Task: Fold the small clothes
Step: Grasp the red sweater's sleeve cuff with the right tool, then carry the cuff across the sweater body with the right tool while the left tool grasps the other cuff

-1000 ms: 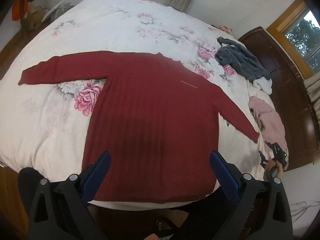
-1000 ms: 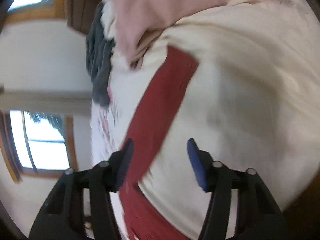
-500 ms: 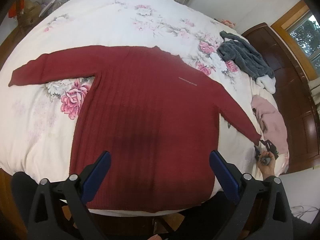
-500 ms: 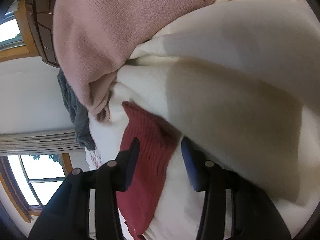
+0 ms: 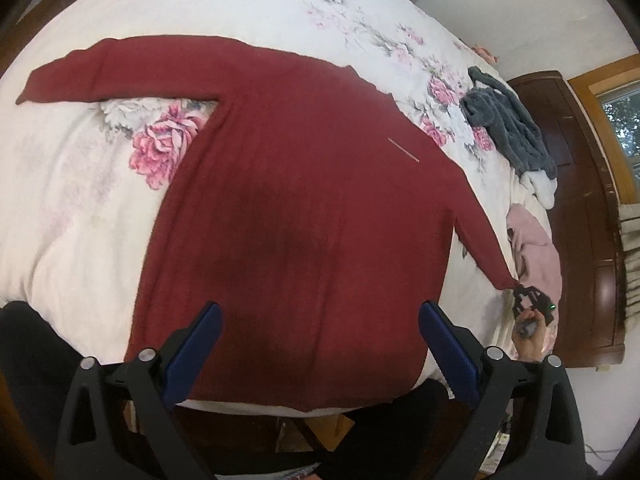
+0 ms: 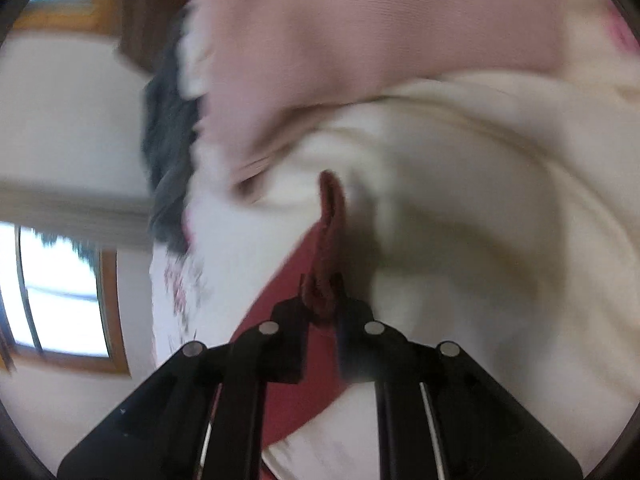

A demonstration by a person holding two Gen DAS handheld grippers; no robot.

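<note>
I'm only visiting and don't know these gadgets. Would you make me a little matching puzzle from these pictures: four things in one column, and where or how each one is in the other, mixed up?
Things:
1. dark red knit sweater
2. grey fluffy garment
3. pale pink knit garment
4. left gripper

Place or state:
A. crumpled at the bed's edge, just beyond the gripped cuff
B. open, hovering over the hem
C. spread flat, one cuff pinched by the right gripper
D. heaped near the dark wooden furniture, further up the bed

Pairs: 1-C, 2-D, 3-A, 4-B
</note>
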